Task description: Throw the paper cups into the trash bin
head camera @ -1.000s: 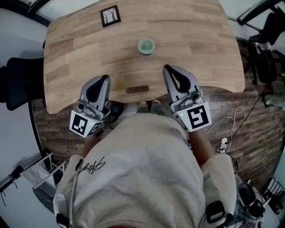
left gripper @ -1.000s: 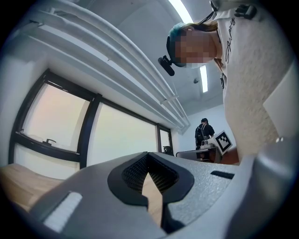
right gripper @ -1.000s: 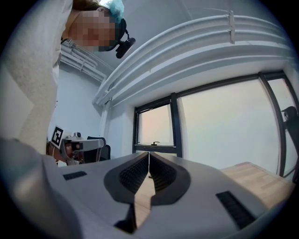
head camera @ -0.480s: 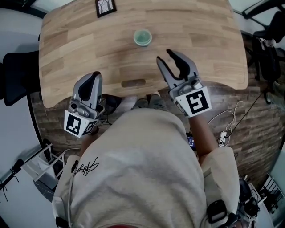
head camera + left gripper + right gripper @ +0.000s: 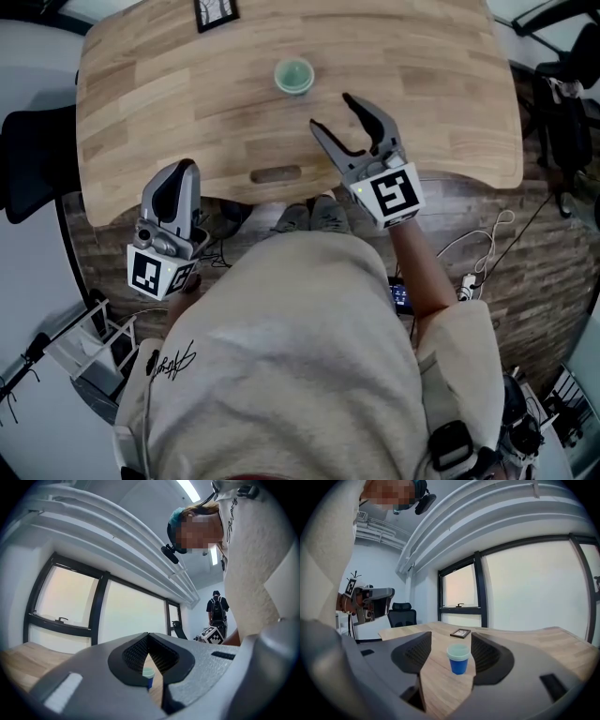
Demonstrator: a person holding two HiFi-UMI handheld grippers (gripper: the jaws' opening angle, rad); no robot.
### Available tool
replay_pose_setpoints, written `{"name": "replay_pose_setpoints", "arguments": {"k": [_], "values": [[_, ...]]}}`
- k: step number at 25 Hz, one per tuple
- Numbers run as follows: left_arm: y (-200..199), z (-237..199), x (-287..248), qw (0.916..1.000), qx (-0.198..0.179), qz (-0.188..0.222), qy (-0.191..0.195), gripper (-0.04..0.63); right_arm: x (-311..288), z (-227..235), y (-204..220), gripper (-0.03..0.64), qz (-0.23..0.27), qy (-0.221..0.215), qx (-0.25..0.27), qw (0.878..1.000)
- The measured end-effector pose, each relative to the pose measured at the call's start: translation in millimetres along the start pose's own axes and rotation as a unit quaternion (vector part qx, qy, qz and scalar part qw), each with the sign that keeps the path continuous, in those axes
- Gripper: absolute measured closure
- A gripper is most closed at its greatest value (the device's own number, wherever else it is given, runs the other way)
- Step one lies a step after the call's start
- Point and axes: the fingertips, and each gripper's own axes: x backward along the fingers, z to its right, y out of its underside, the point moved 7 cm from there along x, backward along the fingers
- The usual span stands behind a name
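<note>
Approach to paper cup [image 5: 293, 76] in hand: right gripper [image 5: 332, 111] out over near edge of table [image 5: 169, 94], aimed at cup but well short of it, with jaws just opened wide and nothing yet between pads. Left gripper [image 5: 184, 173] idle at near edge, jaws together, empty. Cup upright toward far edge, about mid-width, mouth up, long axis vertical. Next, by judgement: forward until pads flank cup wall, then a gentle squeeze to avoid crushing. No trash bin in view.
</note>
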Motion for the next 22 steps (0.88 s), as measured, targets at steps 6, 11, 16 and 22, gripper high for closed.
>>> {"name": "replay_pose_setpoints", "arguments": {"k": [6, 11, 16, 22], "values": [[-4, -1, 10, 0.9999, -0.006, -0.003, -0.013, 0.592, -17, 2, 20, 0.360, -0.024, -0.004, 0.007, 1.000], [-6, -3, 21, 0.9995, -0.011, -0.006, -0.029, 0.592, -28, -2, 33, 0.351, -0.043, -0.012, -0.002, 0.999], [-7, -6, 31, 0.9991, -0.009, -0.006, -0.041, 0.592, -42, -1, 46, 0.349, -0.071, -0.011, -0.010, 0.997], [-7, -8, 40, 0.9985, -0.010, -0.010, -0.053, 0.592, -55, 5, 60, 0.341, -0.107, 0.002, -0.010, 0.994]]}}
